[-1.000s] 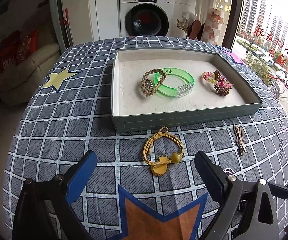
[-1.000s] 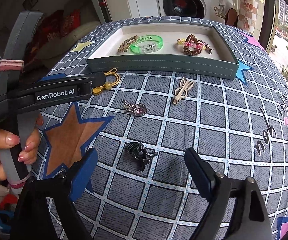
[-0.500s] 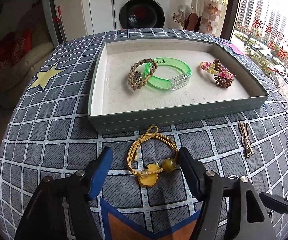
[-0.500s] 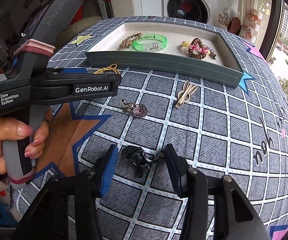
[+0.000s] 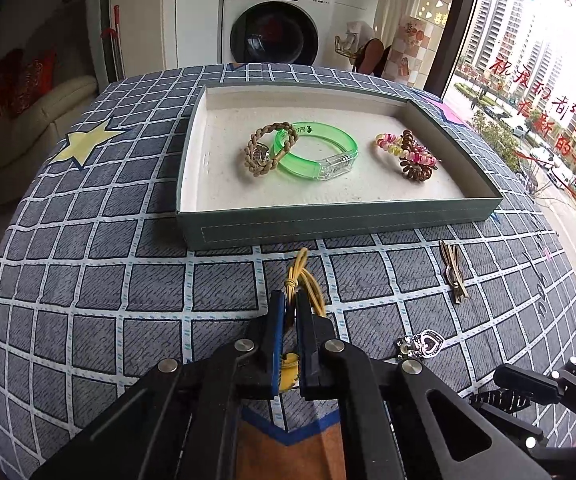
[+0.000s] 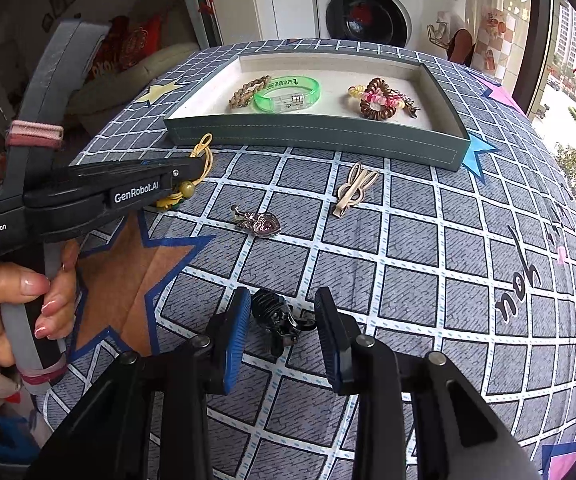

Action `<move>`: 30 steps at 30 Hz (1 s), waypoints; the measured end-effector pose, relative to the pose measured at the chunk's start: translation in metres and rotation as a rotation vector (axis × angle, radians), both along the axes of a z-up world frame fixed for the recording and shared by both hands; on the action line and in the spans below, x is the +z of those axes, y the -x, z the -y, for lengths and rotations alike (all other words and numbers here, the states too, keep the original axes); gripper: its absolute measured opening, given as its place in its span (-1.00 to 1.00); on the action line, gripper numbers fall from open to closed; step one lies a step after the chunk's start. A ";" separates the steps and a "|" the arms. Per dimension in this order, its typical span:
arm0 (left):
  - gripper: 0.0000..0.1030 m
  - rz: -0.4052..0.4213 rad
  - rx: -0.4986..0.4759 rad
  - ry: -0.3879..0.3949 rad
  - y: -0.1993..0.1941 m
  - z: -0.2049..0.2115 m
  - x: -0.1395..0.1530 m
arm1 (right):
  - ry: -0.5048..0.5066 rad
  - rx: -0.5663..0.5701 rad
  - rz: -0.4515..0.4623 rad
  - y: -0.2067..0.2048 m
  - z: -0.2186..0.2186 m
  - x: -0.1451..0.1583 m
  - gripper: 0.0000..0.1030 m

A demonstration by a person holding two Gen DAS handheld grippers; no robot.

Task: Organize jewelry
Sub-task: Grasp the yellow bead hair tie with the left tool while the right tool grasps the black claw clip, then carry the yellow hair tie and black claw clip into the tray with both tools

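My left tool [image 5: 291, 316] clamped on the yellow hair tie [image 5: 308, 280] just before the tray's near wall [image 5: 328, 226], bare bench [image 6: 428, 280] rightward, my right tool [image 6: 281, 330] closing around the black claw clip [image 6: 277, 316], pads not yet touching

Bracelets [image 5: 312, 151] in tray [image 5: 340, 222] — clips [image 6: 354, 190] before it (on cloth [image 5: 87, 280]).

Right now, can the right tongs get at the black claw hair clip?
Probably yes: the black claw hair clip lies on the tablecloth between the closing right tongs, pads not yet pressing it, nothing blocking.
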State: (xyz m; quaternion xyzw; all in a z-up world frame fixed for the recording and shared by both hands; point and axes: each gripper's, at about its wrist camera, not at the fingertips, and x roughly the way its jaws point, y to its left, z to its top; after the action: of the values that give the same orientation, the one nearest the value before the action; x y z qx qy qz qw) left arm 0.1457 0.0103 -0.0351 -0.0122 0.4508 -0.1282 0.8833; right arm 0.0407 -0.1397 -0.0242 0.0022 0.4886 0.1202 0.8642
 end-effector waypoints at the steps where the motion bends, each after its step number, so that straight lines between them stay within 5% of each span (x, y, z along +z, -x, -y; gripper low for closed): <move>1: -0.65 0.002 0.002 0.008 0.002 -0.002 0.002 | -0.008 -0.004 -0.001 0.000 0.002 0.001 -0.30; 12: -0.65 0.043 -0.003 0.044 0.021 -0.013 0.024 | -0.088 -0.065 -0.008 0.002 0.032 0.013 -0.30; 18: -0.64 0.065 0.032 -0.046 0.026 -0.008 0.022 | -0.114 -0.087 -0.008 0.003 0.041 0.016 -0.30; 25: -0.59 0.026 0.064 -0.045 0.025 -0.010 0.010 | -0.134 -0.086 -0.013 0.007 0.043 0.015 -0.30; 26: 0.09 0.016 0.072 -0.046 0.023 -0.011 0.007 | -0.136 -0.085 -0.012 0.008 0.043 0.015 -0.30; 27: 1.00 0.013 0.092 -0.051 0.023 -0.013 0.006 | -0.138 -0.085 -0.011 0.009 0.044 0.015 -0.30; 30: 1.00 0.072 0.119 -0.077 0.030 -0.017 0.010 | -0.145 -0.087 -0.011 0.011 0.046 0.015 -0.30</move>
State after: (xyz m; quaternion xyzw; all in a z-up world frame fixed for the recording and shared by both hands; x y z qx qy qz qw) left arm 0.1160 0.0269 -0.0252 -0.0002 0.4216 -0.0585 0.9049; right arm 0.0300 -0.1855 -0.0090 0.0865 0.4828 0.1177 0.8635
